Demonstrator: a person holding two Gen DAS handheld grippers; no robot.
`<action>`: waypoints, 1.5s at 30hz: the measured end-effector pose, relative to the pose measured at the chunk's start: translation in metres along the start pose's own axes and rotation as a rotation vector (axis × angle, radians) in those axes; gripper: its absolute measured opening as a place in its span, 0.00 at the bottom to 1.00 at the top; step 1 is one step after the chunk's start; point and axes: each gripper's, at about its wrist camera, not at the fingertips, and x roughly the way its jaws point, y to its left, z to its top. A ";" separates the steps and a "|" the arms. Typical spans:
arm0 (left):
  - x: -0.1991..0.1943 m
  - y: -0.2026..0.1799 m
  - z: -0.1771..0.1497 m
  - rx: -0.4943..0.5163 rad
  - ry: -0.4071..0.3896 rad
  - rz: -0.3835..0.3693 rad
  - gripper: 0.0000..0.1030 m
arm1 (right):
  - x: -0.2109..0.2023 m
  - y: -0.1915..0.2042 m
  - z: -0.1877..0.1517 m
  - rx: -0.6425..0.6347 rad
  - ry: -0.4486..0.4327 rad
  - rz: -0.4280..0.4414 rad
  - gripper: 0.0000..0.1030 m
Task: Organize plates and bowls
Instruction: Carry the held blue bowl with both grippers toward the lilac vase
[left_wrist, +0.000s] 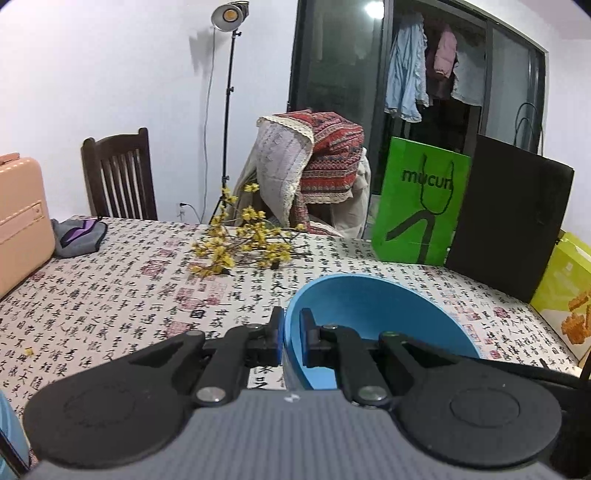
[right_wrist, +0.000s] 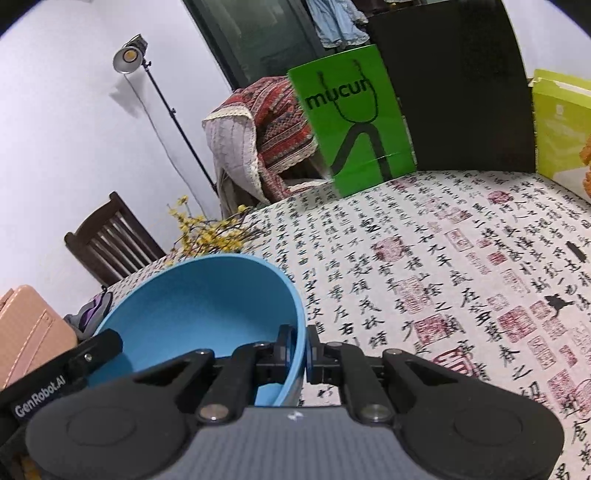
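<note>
Both of my grippers carry one blue bowl (left_wrist: 373, 314) above the table, tilted. In the left wrist view my left gripper (left_wrist: 291, 326) is shut on the bowl's left rim, one pad outside and one inside. In the right wrist view the same blue bowl (right_wrist: 195, 295) lies to the left. There my right gripper (right_wrist: 301, 345) is shut on its right rim. The body of the left gripper (right_wrist: 92, 354) shows at the bowl's far side. The bowl is empty. No plates are in view.
The table (right_wrist: 424, 280) has a cloth printed with calligraphy. Yellow flower sprigs (left_wrist: 240, 243) lie at the back middle. A pink case (left_wrist: 22, 221) and a grey pouch (left_wrist: 79, 234) are at the left. A green bag (left_wrist: 421, 199), a black bag (left_wrist: 513, 218) and a yellow-green bag (left_wrist: 565, 291) stand at the back right.
</note>
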 end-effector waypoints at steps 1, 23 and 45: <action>0.000 0.002 0.000 -0.002 0.000 0.005 0.09 | 0.001 0.003 0.000 -0.005 0.002 0.004 0.07; -0.016 0.021 0.001 -0.020 -0.020 0.005 0.09 | -0.010 0.023 -0.008 -0.022 -0.007 0.015 0.07; -0.038 0.067 -0.007 -0.071 -0.036 0.046 0.09 | -0.012 0.067 -0.029 -0.082 0.012 0.051 0.07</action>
